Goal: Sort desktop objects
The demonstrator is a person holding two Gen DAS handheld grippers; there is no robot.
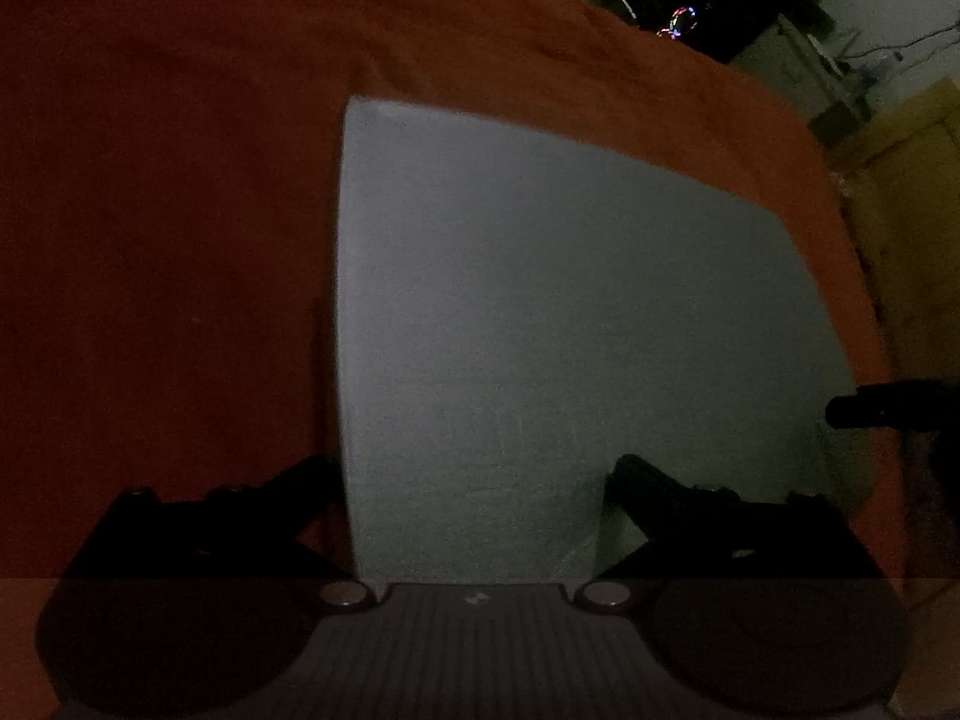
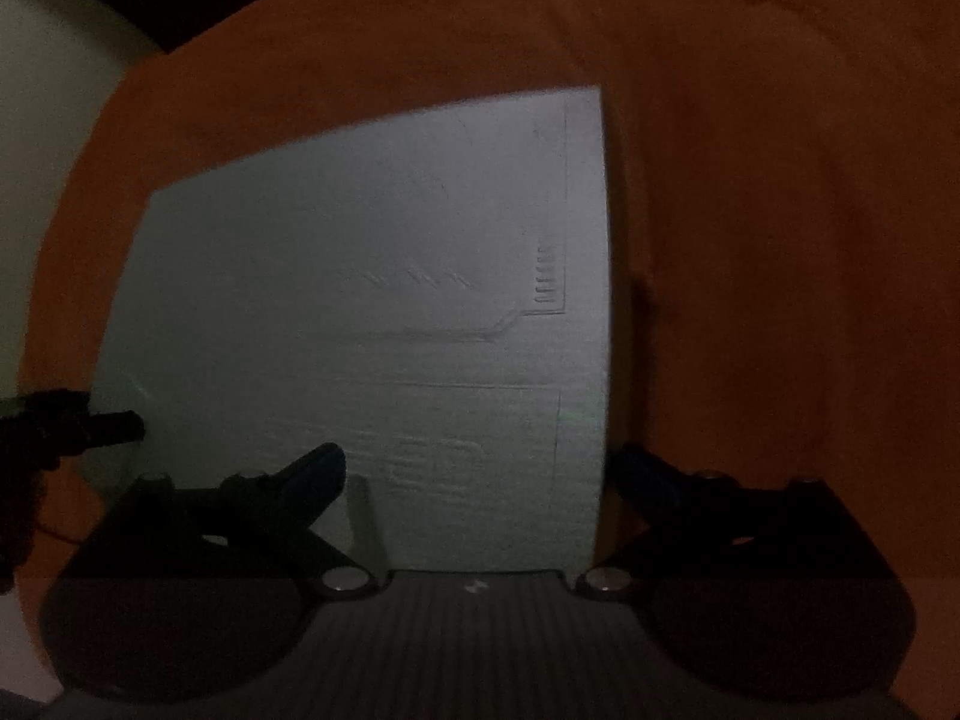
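A pale grey-white flat slab (image 1: 540, 300) lies on an orange cloth (image 1: 168, 240); the scene is dim. My left gripper (image 1: 471, 477) is open above the slab's near left part, one finger over the cloth just outside the left edge and the other over the slab. In the right wrist view the same slab (image 2: 360, 300) shows faint embossed lines. My right gripper (image 2: 480, 462) is open over its near right part, straddling the right edge. Nothing is pressed between either pair of fingers. Each view shows the other gripper's dark tip at the side: the right gripper (image 1: 870, 411), the left gripper (image 2: 96, 426).
The orange cloth (image 2: 780, 240) covers the table all around the slab. Beyond its far edge stand dark equipment with small coloured lights (image 1: 678, 21) and a yellowish cabinet (image 1: 912, 210). A pale surface (image 2: 42, 90) shows past the cloth at the upper left.
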